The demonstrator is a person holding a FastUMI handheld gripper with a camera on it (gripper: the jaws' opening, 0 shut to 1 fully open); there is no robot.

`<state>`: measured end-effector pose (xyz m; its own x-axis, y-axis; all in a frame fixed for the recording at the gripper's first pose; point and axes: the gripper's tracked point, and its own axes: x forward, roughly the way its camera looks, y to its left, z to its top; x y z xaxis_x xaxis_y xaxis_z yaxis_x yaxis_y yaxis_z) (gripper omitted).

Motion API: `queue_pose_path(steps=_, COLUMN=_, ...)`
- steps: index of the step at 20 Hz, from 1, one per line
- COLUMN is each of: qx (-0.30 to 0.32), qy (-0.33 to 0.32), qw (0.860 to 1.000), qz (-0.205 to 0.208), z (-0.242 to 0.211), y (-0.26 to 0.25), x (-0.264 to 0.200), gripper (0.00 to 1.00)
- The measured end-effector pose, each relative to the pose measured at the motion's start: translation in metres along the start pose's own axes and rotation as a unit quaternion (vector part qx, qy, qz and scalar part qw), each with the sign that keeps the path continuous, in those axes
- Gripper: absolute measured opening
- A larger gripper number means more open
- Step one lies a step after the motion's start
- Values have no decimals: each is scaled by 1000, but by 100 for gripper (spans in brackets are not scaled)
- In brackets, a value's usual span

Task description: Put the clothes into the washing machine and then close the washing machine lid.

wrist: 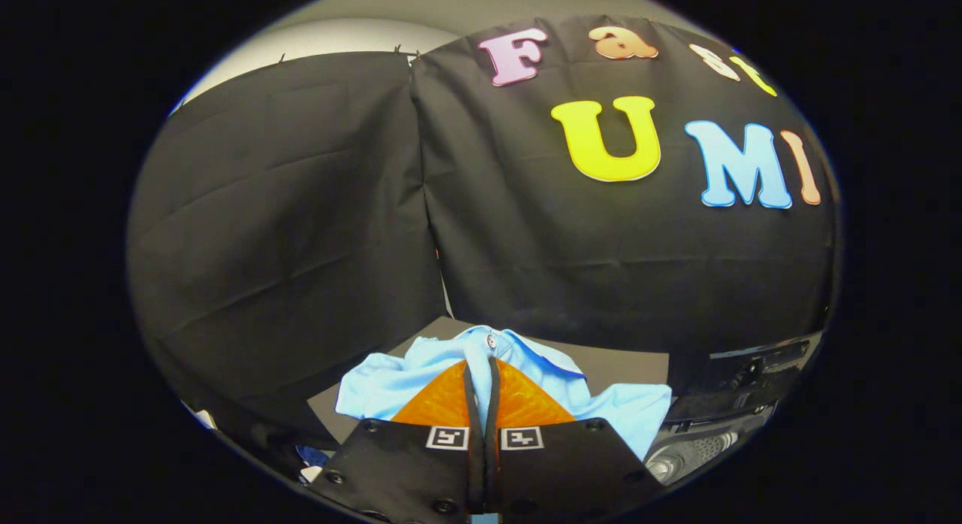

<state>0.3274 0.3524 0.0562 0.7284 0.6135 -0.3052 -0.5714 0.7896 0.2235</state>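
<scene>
Two fingers of the gripper [482, 374] pressed nearly together, pinching a fold of the light blue shirt [391, 385] near its collar button. Shirt bunches around and just beyond the tips, above a grey mat [624, 366]. Washing machine [744, 381] sits off to the right, low. Advice: keep the pinch firm, carry the shirt high so trailing cloth clears the machine's rim, release only once over the opening.

The gripper [481, 377] is closed on a light blue shirt [391, 385], a fold of cloth pinched between both fingers. The shirt spreads over a dark surface [631, 366]. The washing machine [751, 374] sits just right.
</scene>
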Motion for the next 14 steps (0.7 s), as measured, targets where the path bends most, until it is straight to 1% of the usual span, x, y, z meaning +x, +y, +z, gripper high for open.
queue_pose_path(steps=7, qx=1, qy=-38, qw=999, qz=-28, z=27, y=-48, x=-49, gripper=2)
queue_pose_path(steps=14, qx=8, qy=-68, qw=994, qz=-81, z=47, y=-115, x=-98, gripper=2)
